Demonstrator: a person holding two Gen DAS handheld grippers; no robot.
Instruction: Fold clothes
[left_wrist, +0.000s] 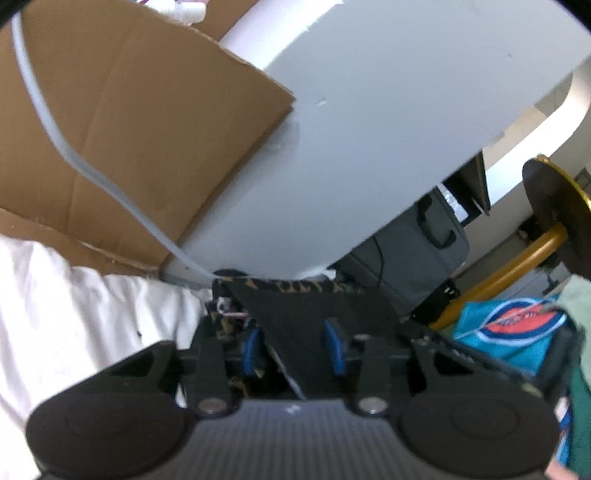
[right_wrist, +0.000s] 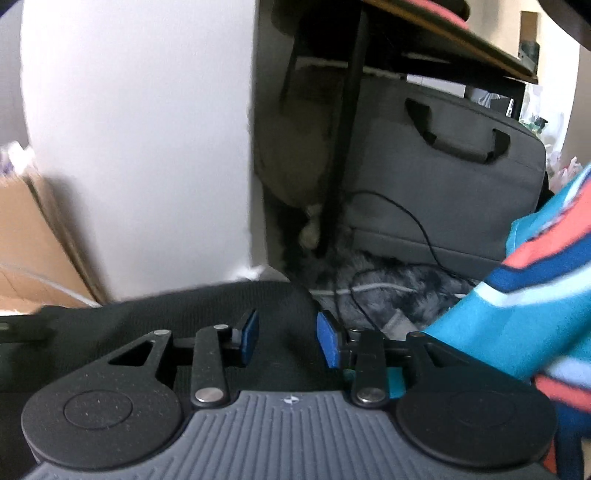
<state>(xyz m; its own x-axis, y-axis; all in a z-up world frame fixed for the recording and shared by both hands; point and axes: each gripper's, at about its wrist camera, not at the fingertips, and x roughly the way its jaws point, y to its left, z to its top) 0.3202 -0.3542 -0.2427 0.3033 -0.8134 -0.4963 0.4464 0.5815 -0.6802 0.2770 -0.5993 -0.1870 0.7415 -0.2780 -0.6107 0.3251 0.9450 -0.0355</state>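
A: Right, left gripper (left_wrist: 295, 341) first. A black garment (left_wrist: 314, 314) with a fine weave runs up between its 2 blue pads (left_wrist: 334, 349). The pads stand part way apart and I see gaps beside the cloth, so I cannot tell if they pinch it. A leopard-print band (left_wrist: 291, 285) shows at the far edge of the cloth.

B: Right gripper (right_wrist: 286, 338)?

A: Its jaws stand partly apart, blue pads (right_wrist: 327, 343) clear of each other. The same black garment (right_wrist: 184, 306) lies under and between them, draped flat; the pads do not press on it. No grip there, as far as I can see.

B: Surroundings?

A: White bedding (left_wrist: 74, 295) to the left, cardboard (left_wrist: 129, 129) behind, a grey bag (right_wrist: 443, 177) with black handles ahead, a teal, red and blue printed cloth (right_wrist: 517, 314) at the right.

B: Handling?

A: Judged soft, light and limp; it will sag and slide off smooth pads. Best taken at a hem or corner, 1 gripper each side, pinching a doubled edge, not the flat middle.
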